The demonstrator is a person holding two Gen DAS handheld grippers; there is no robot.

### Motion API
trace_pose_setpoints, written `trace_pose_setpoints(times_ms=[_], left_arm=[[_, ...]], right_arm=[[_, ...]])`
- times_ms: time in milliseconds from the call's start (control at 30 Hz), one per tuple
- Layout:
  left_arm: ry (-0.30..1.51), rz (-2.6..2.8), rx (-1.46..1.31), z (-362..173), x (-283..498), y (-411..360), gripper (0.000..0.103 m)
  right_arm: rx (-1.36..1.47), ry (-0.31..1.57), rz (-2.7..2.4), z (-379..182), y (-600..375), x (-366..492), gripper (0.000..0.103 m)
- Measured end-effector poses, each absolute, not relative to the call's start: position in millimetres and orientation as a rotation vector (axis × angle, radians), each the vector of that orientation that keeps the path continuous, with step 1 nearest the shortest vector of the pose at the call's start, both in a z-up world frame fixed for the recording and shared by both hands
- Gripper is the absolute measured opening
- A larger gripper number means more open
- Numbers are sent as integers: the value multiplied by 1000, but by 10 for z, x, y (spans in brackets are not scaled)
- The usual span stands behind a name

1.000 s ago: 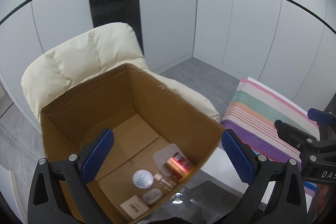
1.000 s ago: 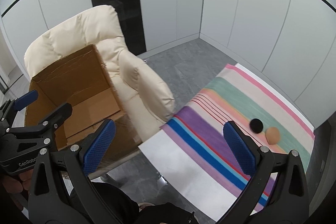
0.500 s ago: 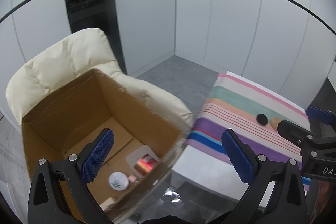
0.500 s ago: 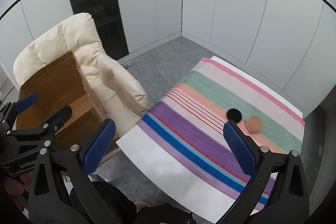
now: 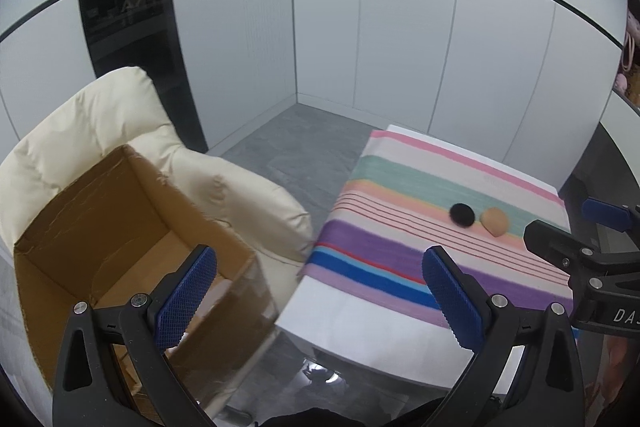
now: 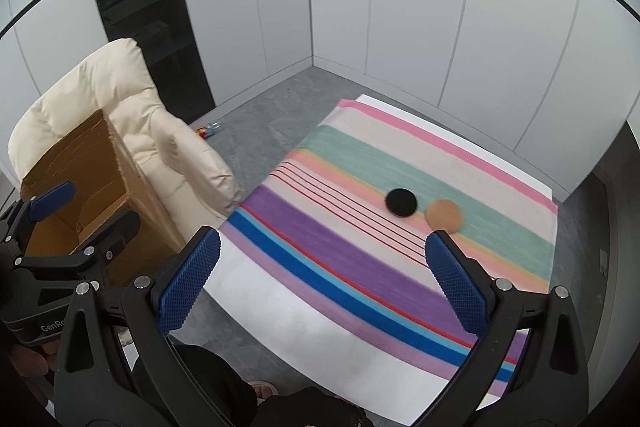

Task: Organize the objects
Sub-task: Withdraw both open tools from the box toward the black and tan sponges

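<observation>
Left tongs [image 5: 320,299] wide open, empty, right tongs [image 6: 320,283] likewise

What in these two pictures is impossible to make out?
- Cardboard box contents: left wrist view, floor hidden by its near wall and the left gripper.
- Small item on the floor: right wrist view, too small to identify.
- Black disc and tan disc: blurred, material unclear.

Black round puff [image 6: 401,202] and tan round puff [image 6: 443,215] touching on striped cloth [image 6: 360,259], open cardboard box [image 5: 100,227] on cream chair [image 5: 224,191]
</observation>
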State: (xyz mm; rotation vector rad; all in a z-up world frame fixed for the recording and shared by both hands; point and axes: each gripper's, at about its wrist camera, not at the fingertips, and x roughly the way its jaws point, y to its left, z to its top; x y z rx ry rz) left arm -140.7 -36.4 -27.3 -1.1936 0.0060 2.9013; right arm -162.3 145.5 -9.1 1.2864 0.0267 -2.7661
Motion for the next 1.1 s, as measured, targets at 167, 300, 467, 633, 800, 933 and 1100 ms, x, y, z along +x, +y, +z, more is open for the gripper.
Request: trace_pose_setpoints(times_ms=[167, 300, 467, 633, 800, 933, 1100], left_arm=[[39, 2864, -1196, -310, -1423, -179, 103], [41, 2829, -1217, -356, -1441, -40, 103], [86, 2783, -1226, -390, -1481, 178, 103], [127, 2756, -1238, -506, -1575, 387, 103], [208, 2699, -1276, -751, -1742, 593, 103], [210, 2640, -1356, -997, -1962, 709, 102], [256, 2612, -1360, -1269, -2207, 894, 99]], right_arm=[[1297, 38, -2794, -106, 1619, -1571, 103], [1327, 16, -2807, -152, 1776, -1562, 103], [1354, 13, -2844, -200, 1998, -1533, 103], [1378, -12, -2903, -286, 2226, -1539, 103], [1406, -33, -2897, -519, 2350, -1610, 103], [1442, 18, -2895, -819, 2404, -1659, 103], [1510, -31, -2862, -1148, 2545, -1829, 103]])
